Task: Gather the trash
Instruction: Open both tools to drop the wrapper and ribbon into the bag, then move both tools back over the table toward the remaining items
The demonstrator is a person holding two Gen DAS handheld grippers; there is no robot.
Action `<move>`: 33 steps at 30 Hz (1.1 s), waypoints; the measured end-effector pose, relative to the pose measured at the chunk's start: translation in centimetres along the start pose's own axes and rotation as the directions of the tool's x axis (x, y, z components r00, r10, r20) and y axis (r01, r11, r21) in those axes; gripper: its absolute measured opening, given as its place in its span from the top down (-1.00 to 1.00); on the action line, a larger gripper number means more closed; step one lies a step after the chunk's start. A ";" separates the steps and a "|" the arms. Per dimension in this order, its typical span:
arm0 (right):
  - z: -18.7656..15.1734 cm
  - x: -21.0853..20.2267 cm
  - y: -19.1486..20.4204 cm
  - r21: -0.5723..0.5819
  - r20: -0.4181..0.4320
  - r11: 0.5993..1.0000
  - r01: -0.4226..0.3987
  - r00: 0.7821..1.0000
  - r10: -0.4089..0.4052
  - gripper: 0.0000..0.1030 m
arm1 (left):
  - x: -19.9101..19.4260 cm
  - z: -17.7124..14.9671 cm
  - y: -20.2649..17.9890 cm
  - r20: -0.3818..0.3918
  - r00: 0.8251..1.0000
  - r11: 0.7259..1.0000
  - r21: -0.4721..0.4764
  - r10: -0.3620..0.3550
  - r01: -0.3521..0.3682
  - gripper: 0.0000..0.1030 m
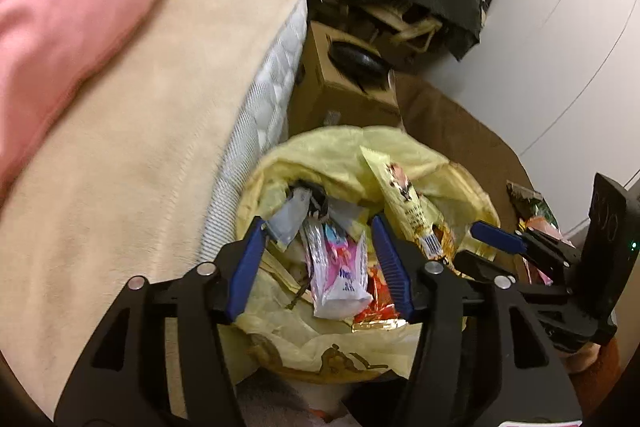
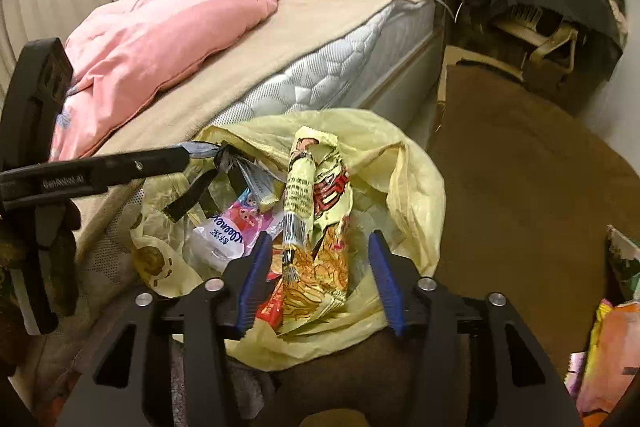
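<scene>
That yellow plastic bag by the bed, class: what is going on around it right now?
A person with a gripper in each hand is collecting trash into the yellow plastic bag, which sits open on the floor beside the mattress. Both the left gripper and the right gripper are open above it. A crumpled yellow snack wrapper lies between the right fingers, ungripped, on top of the pink tissue packet. More wrappers wait on the brown carpet.

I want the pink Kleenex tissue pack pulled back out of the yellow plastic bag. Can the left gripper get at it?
Probably yes. The left gripper is open just above the pink Kleenex tissue pack, which lies on top in the yellow plastic bag, uncovered.
</scene>
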State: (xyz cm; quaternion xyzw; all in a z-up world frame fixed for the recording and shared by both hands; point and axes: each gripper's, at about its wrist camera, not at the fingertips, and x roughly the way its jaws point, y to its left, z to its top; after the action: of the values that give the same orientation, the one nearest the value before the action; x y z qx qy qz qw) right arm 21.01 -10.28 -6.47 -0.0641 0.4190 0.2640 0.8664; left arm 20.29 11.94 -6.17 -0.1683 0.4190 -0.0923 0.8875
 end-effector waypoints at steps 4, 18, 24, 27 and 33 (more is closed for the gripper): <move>-0.1 -2.2 -0.4 0.021 0.043 1.000 0.023 0.999 -0.024 -0.04 | -1.9 0.3 -0.9 0.046 0.998 0.999 0.020 0.035 -0.036 -0.06; -3.7 -13.5 -6.3 0.162 0.191 0.968 0.191 0.956 -0.221 -0.17 | -5.5 -0.2 -10.4 0.139 0.990 0.976 0.218 -0.039 0.008 -0.06; -6.8 -19.6 -10.5 0.262 0.240 0.928 0.265 0.913 -0.329 -0.29 | -4.2 -0.9 -14.9 0.131 0.981 0.960 0.260 -0.146 0.109 -0.08; -8.3 -21.5 -11.9 0.284 0.230 0.909 0.305 0.899 -0.373 -0.30 | -3.0 -1.4 -17.2 0.082 0.972 0.943 0.273 -0.222 0.192 -0.15; -12.2 -23.8 -14.5 0.304 0.153 0.878 0.370 0.891 -0.429 -0.30 | -0.2 -3.5 -22.2 -0.047 0.952 0.893 0.334 -0.302 0.300 -0.27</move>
State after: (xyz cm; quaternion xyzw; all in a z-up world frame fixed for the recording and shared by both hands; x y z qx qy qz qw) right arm 7.87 -36.26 2.23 -0.0036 0.3319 0.0250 0.9430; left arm 17.00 -9.30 0.24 -0.0767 0.3634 -0.2983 0.8793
